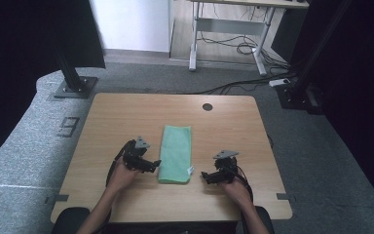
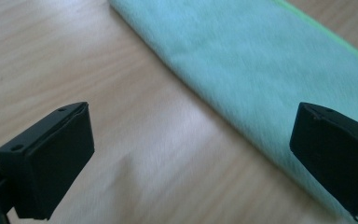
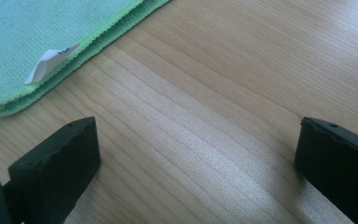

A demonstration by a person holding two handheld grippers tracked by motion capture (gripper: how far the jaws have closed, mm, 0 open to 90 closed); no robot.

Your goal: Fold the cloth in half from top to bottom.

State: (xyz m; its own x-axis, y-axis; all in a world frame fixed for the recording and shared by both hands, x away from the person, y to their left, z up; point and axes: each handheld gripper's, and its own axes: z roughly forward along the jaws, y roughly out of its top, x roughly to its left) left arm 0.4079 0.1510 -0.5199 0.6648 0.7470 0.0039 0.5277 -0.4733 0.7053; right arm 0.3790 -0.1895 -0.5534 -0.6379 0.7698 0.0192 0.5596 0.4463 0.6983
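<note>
Green folded cloth lies between both tools, left tool and right tool spread.

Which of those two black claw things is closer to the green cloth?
The left gripper: its fingers reach the edge of the cloth, one over it. The right gripper sits apart, bare table between.

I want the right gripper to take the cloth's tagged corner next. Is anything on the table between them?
Nothing visible. Bare wood lies between the open right gripper and the cloth; its white tag sits at the near corner, unobstructed.
</note>
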